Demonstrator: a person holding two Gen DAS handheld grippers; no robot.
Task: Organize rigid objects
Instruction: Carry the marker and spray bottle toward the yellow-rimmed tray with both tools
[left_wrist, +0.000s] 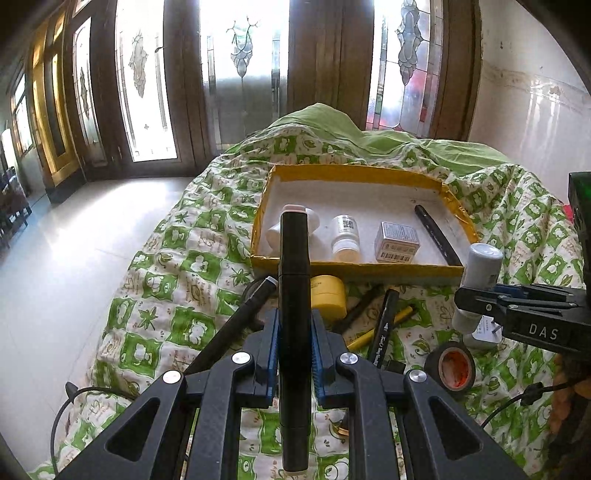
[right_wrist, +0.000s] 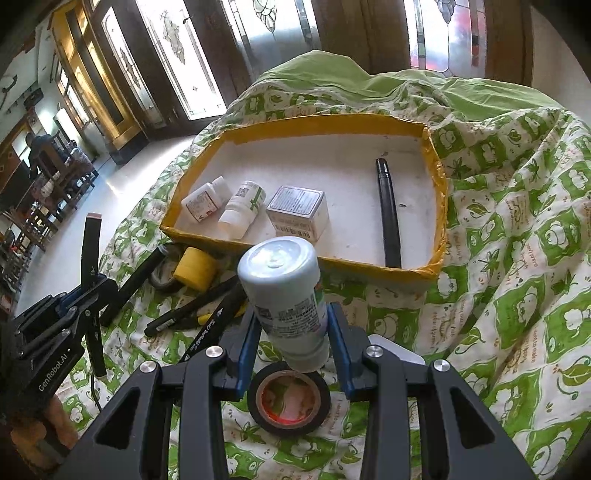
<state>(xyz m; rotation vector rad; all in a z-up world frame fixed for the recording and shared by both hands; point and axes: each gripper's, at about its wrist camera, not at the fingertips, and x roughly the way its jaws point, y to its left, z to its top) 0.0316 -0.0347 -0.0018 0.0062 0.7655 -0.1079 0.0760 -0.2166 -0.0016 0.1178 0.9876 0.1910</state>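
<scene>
Two grippers hover short of the yellow-rimmed tray (right_wrist: 437, 173): the left gripper (left_wrist: 294, 347) is clamped tight on a black marker (left_wrist: 294, 295), and the right gripper (right_wrist: 291, 345) pinches a white bottle (right_wrist: 284, 291) above a roll of black tape (right_wrist: 289, 400). Inside the tray lie two small bottles (right_wrist: 242, 208), a box (right_wrist: 298, 212) and a black pen (right_wrist: 388, 218). Just outside its near wall sits what looks like a yellow jar (right_wrist: 195, 271) among loose pens (right_wrist: 190, 314).

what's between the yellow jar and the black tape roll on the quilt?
Loose black markers and a yellow pen lie between the yellow jar and the tape roll; both wrist views show it.
</scene>
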